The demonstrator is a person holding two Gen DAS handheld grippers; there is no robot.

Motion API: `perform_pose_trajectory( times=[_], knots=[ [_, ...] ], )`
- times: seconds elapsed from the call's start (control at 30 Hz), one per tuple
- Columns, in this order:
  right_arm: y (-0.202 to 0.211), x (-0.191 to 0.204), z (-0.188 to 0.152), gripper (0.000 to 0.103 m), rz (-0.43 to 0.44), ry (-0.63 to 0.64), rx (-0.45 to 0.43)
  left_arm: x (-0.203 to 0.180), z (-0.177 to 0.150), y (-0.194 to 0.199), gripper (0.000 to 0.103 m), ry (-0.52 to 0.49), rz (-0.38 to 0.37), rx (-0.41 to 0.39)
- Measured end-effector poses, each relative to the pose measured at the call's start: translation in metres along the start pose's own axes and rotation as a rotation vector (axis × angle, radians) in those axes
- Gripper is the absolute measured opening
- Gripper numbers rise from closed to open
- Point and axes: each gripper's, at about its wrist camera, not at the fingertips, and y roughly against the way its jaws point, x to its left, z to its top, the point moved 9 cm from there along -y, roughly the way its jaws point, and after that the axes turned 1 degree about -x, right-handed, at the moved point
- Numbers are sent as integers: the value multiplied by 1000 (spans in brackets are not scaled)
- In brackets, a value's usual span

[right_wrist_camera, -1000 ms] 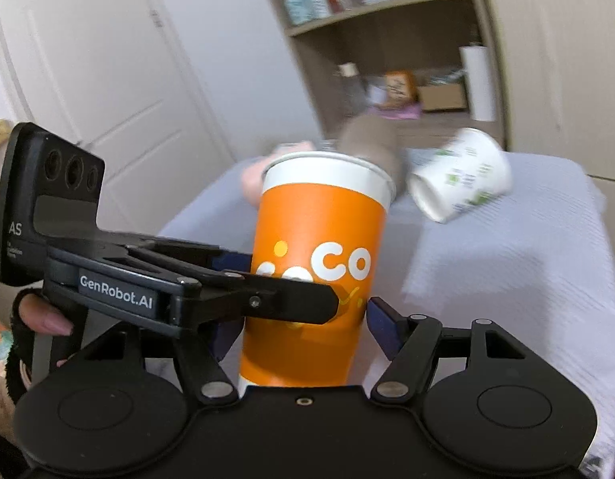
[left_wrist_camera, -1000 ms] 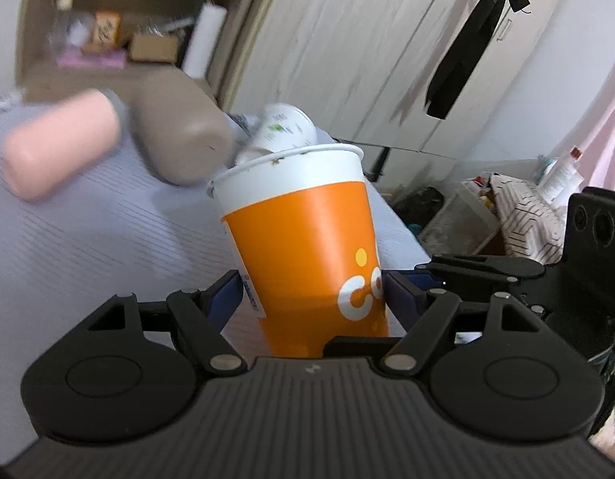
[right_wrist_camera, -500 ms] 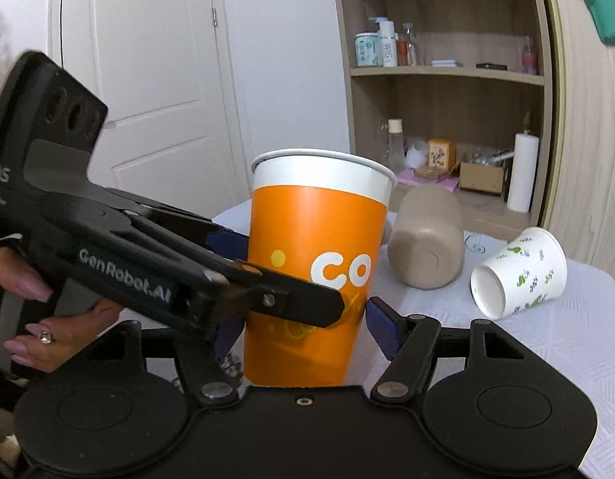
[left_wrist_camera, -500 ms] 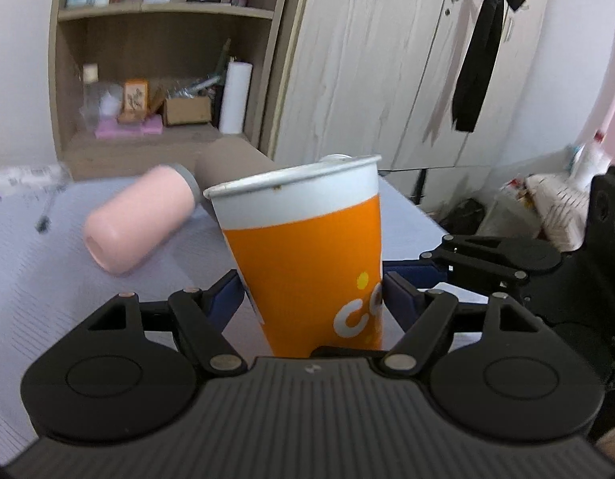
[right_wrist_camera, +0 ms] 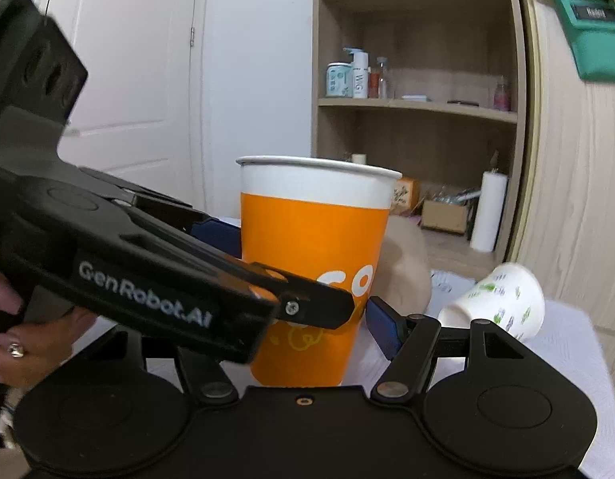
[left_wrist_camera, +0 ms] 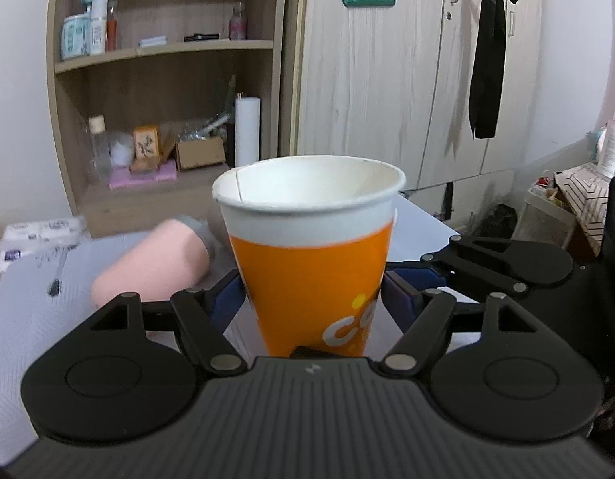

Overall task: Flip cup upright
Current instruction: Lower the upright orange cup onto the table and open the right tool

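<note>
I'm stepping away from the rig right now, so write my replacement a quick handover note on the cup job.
Left tool: shut on the orange cup, pads on both sides.
Right tool: open around the same cup; a gap shows at its right pad.
Done: the orange cup is upright, mouth up. Its base is hidden, so I cannot tell whether it is on the table.
Left: probably set it down and release. The pink cup and the white leaf-print cup lie on their sides behind.
</note>
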Motion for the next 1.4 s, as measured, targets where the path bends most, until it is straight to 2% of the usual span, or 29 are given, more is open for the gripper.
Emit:
perform_pose_trajectory(
  times=[0.3,0.5,0.6,0.7,0.87,1.1,1.4],
  knots=[
    [-18,-3,-6,72,-65,51,23,8,-4,-14,73,28,-20,-14],
    [-18,-9,-7,72,-36,-5,39,8,-4,-16,74,29,-31,-22],
    [-15,-8,-10,72,-44,10,40,5,-6,-18,78,32,-56,-5],
    [-18,-12,-11,72,-41,-26,67,9,-7,-23,79,35,-52,18],
    [-13,-16,-11,72,-32,-56,64,13,-8,-21,79,65,-64,23],
    [-6,-14,-10,82,-42,-63,51,17,-13,-14,80,114,-64,31],
    [7,-8,-19,85,-63,-69,61,18,-15,4,83,154,-67,35]
  ],
)
